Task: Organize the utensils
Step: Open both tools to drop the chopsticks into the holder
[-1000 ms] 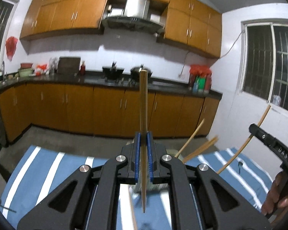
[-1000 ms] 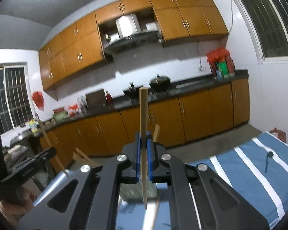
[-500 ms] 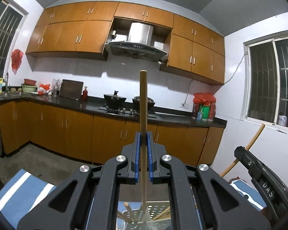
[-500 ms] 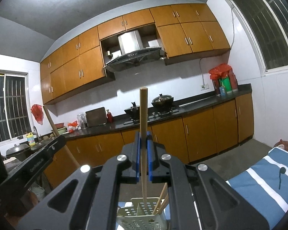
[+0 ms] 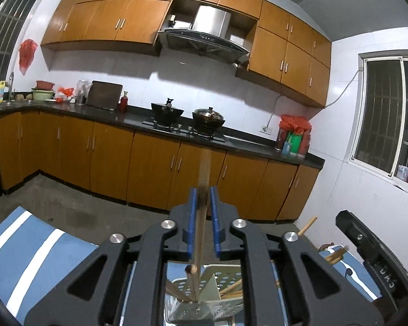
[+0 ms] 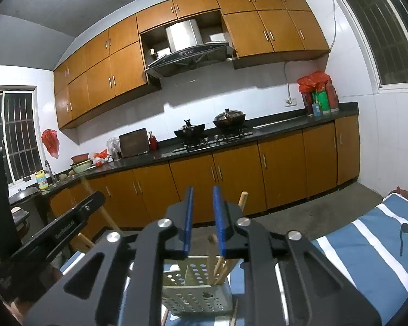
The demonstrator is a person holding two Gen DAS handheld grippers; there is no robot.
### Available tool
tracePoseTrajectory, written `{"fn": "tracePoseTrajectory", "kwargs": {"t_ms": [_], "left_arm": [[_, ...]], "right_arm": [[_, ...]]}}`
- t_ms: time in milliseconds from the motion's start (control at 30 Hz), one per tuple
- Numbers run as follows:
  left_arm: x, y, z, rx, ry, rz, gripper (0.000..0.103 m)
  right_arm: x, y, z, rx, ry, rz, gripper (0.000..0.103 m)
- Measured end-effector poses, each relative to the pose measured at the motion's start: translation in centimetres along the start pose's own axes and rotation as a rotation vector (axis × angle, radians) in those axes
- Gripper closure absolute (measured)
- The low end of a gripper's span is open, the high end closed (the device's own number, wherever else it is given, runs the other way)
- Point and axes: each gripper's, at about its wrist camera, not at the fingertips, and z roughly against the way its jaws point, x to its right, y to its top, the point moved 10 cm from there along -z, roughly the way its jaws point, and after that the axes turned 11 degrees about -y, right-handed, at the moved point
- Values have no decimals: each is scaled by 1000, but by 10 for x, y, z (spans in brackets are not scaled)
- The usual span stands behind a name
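Two hand-held grippers hover above a perforated metal utensil holder (image 6: 195, 290) standing on a blue-and-white striped worktop (image 6: 372, 250) in a kitchen. The left hand-held gripper (image 5: 203, 217) has its blue pads parted, and a blurred wooden chopstick (image 5: 201, 228) runs loosely down between them, its lower end reaching into the holder's left compartment; it looks released and dropping in. The right hand-held gripper (image 6: 203, 217) is also released, nothing between its pads, poised directly over the holder's right compartment, where several chopsticks (image 6: 217, 263) stand leaning together. Both tools point down over the holder, likely so each stick falls upright into a compartment. A small dark spoon (image 6: 402, 237) lies on the striped cloth, well apart to the right.
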Motion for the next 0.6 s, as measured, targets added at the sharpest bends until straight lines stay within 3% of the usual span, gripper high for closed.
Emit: {"fn": "tracePoseTrajectory", "kwargs": {"t_ms": [133, 333, 500, 600], "left_arm": [[2, 11, 16, 24, -7, -1, 75], [-2, 17, 57, 35, -6, 14, 67], [-20, -11, 91, -23, 55, 12, 62], [-35, -49, 104, -107, 106, 9, 61]], "right_arm": [[6, 6, 17, 17, -11, -2, 78], [36, -3, 47, -7, -66, -20, 71], [65, -60, 53, -156, -123, 1, 70], [76, -114, 48, -290, -139, 18, 70]]}}
